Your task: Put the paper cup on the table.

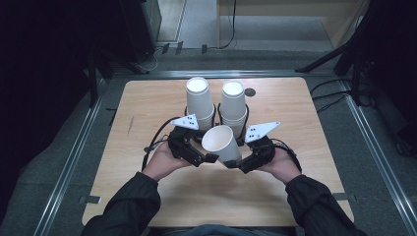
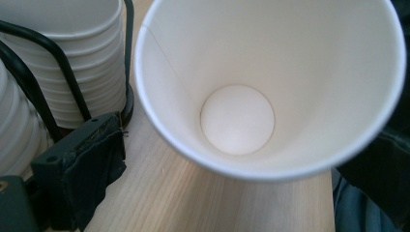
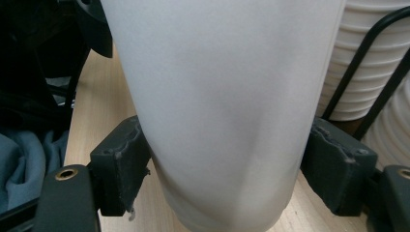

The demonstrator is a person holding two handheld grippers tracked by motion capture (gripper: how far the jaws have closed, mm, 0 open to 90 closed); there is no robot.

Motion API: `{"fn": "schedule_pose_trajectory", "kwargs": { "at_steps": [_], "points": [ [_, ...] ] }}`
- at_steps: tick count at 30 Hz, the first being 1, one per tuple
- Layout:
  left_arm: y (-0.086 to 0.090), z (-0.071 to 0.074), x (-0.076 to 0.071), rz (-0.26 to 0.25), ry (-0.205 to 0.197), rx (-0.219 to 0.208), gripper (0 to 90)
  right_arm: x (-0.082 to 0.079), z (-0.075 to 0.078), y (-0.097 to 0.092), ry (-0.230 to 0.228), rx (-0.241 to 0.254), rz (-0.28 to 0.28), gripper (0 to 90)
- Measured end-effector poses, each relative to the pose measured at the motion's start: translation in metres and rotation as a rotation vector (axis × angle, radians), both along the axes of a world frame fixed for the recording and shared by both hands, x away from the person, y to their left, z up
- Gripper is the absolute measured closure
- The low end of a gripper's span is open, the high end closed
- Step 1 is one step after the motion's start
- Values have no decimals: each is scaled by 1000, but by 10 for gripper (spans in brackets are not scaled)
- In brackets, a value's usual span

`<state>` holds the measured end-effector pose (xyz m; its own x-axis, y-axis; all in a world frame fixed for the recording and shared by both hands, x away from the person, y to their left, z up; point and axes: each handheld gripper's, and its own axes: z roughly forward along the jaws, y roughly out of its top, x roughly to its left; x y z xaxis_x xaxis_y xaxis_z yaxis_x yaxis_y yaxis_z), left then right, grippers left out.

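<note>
A white paper cup is held tilted above the wooden table, its mouth turned up and to the left. My right gripper is shut on its lower body; in the right gripper view both pads press the cup's wall. My left gripper is just left of the cup. In the left gripper view I look into the empty cup; one pad stands apart from the rim, and the other jaw is hidden behind the cup.
Two tall stacks of white paper cups stand upside down in black wire holders right behind the grippers. A small dark round disc lies at the table's far edge. Metal rails run along both sides of the table.
</note>
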<state>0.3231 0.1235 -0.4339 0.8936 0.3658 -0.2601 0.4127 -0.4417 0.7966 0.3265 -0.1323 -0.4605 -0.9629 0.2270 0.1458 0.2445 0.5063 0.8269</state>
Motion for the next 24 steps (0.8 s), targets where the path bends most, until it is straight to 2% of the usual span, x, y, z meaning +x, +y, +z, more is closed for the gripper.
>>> {"fn": "schedule_pose_trajectory", "kwargs": {
  "at_steps": [3, 15, 16, 19, 21, 24],
  "points": [
    [-4, 0, -1, 2, -16, 10, 0, 0, -1, 3, 6, -1, 6, 229],
    [-12, 1, -4, 10, -33, -22, 0, -2, -5, 13, 30, -3, 50, 229],
    [-11, 2, -5, 2, -39, -28, 34, -3, -4, 13, 32, -3, 51, 229],
    [-12, 2, -7, -5, -70, -5, 76, -3, -5, 14, 33, -10, 53, 230],
    [-12, 2, -7, -10, -65, 3, 90, -3, -5, 14, 23, -19, 55, 231],
    [-11, 2, -6, -10, -50, 6, 113, -2, -6, 15, 31, -24, 61, 231]
  ]
}}
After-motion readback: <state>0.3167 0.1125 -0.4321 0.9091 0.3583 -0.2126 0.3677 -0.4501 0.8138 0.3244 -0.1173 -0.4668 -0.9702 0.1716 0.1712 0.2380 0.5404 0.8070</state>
